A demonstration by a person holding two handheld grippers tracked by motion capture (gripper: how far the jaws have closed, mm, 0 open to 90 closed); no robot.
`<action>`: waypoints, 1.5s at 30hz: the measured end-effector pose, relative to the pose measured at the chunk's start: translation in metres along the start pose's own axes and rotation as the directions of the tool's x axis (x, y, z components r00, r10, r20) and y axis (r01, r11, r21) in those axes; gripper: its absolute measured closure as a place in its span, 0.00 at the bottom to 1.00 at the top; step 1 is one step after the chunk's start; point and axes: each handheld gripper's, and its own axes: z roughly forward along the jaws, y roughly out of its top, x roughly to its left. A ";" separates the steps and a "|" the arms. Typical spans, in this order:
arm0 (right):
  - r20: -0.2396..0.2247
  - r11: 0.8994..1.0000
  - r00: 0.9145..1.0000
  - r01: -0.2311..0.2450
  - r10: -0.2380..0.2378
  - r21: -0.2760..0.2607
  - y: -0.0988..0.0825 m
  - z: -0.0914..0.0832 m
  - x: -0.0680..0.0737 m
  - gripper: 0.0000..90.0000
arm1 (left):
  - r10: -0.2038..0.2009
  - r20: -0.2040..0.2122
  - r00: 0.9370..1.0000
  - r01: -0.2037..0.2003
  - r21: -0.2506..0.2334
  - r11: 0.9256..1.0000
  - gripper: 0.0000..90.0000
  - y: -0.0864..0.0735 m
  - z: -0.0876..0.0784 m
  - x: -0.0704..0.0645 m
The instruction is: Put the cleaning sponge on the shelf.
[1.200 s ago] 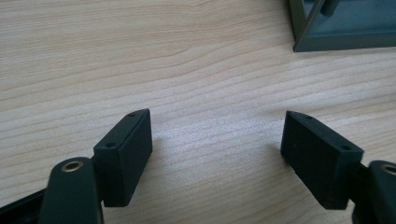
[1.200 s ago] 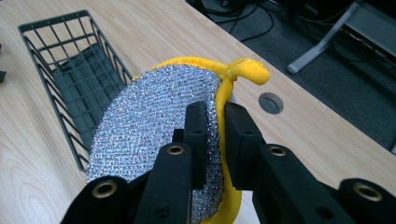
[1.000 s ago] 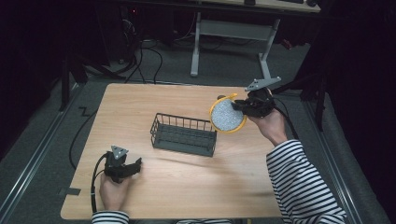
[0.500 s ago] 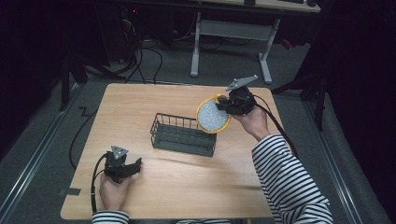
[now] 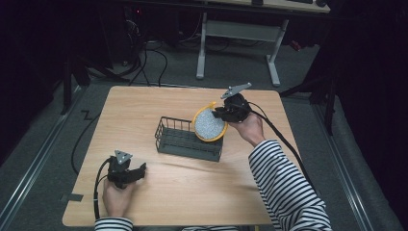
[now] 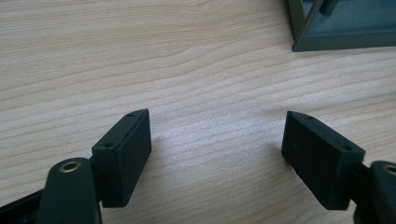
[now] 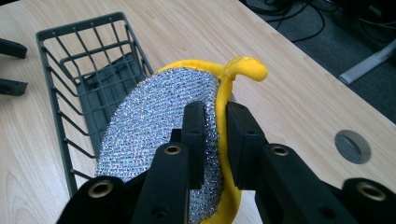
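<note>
A round scouring pad, glittery silver on one face with a yellow rim and loop, stands on edge in my right gripper. It hangs over the right end of a dark wire basket. In the right gripper view the pads of the right gripper pinch the scouring pad at its rim, with the basket just below and behind it. My left gripper lies on the table near the front left corner. Its jaws stand wide apart over bare wood.
The wooden table has a round cable hole near its right side. A corner of the basket lies ahead of the left gripper. Cables and a desk frame are on the floor beyond the far edge.
The right hand has carried the scouring pad leftward and down, from beyond the basket's right end to over that end. The left hand has kept still.
</note>
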 end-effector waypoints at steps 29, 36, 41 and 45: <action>-0.050 0.997 0.997 0.057 -0.055 0.052 -0.012 0.025 0.019 0.77 | -0.003 -0.002 1.000 0.003 0.000 1.000 0.28 0.000 0.000 0.000; -0.043 0.998 0.999 -0.008 0.010 0.063 -0.017 0.023 0.013 0.53 | -0.003 -0.003 1.000 0.003 0.000 1.000 0.28 0.000 0.000 0.000; -0.032 0.998 0.999 -0.041 0.042 0.039 -0.017 0.015 0.010 0.41 | -0.004 -0.003 1.000 0.004 0.000 1.000 0.28 0.000 0.000 0.000; -0.024 0.998 0.998 -0.062 0.062 0.000 -0.017 0.004 0.009 0.41 | -0.004 -0.003 1.000 0.004 0.000 1.000 0.28 0.000 0.000 0.000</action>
